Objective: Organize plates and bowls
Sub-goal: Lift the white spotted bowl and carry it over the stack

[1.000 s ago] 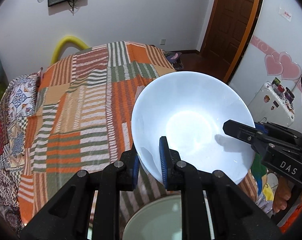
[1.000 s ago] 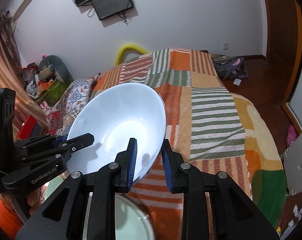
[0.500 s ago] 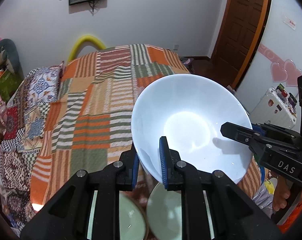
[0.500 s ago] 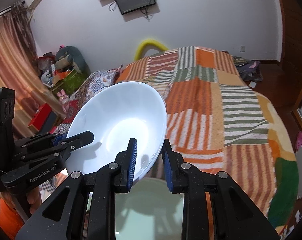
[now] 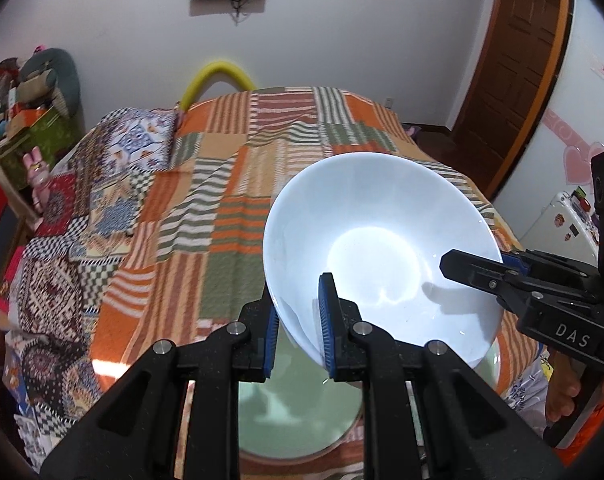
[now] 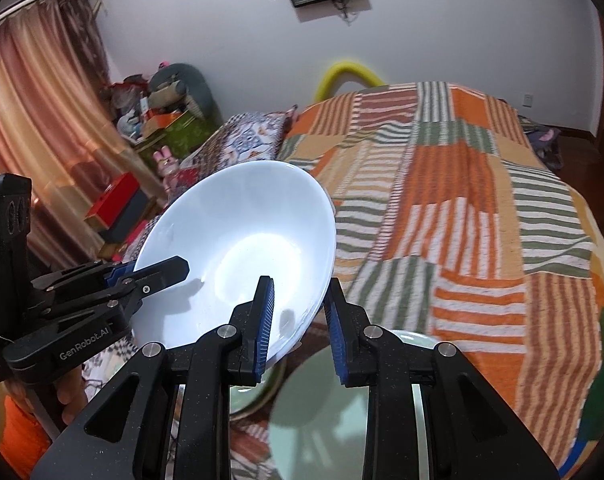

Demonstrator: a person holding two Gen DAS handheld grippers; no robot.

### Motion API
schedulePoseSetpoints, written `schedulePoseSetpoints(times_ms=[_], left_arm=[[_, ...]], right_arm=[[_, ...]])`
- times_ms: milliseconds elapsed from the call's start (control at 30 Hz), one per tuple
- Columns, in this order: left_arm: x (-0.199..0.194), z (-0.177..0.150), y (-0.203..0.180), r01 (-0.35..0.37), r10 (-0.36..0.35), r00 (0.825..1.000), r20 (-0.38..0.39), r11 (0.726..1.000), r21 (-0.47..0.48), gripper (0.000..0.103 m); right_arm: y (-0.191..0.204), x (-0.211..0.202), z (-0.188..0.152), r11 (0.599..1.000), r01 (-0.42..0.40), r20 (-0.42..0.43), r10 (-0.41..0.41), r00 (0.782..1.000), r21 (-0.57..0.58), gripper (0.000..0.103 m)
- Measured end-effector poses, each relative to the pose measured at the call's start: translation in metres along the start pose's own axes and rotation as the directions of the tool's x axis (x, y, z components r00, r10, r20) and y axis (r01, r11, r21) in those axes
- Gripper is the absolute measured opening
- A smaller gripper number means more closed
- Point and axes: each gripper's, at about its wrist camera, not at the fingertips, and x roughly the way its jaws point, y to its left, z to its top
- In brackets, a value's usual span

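A large white bowl hangs tilted in the air above the near edge of the bed, held from two sides. My left gripper is shut on its near rim, one blue pad inside and one outside. My right gripper is shut on the opposite rim in the same way. Each gripper also shows in the other's view: the right gripper on the bowl's right edge, the left gripper on its left edge. Under the bowl a pale green plate lies on the blanket. A second green dish lies beside the green plate, partly hidden by the fingers.
The bed carries an orange, green and white striped patchwork blanket with a patterned pillow at its far left. Boxes and toys crowd the left wall. A wooden door and a white cabinet stand to the right.
Both grippers have carried the bowl sideways to the left along the bed's near edge, grips unchanged. The green dishes below have come further into view under the bowl.
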Motion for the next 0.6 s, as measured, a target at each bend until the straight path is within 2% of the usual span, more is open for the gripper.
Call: schedulePoseSetpoints(times_ms=[300, 600], left_arm=[[-0.012, -0.027, 0.038, -0.023, 0.024, 1.0, 0.002, 0.997, -0.069, 0.018], [-0.007, -0.055, 0.065, -0.043, 0.039, 0.999, -0.036, 0.992, -0.12, 0.018]], right_arm=[[0.034, 0.019, -0.013, 0.998, -0.044, -0.045, 0.042, 0.998, -0.044, 0.025], [0.055, 0.039, -0.029, 0.996, -0.06, -0.102, 0.052, 0.993, -0.071, 0.025]])
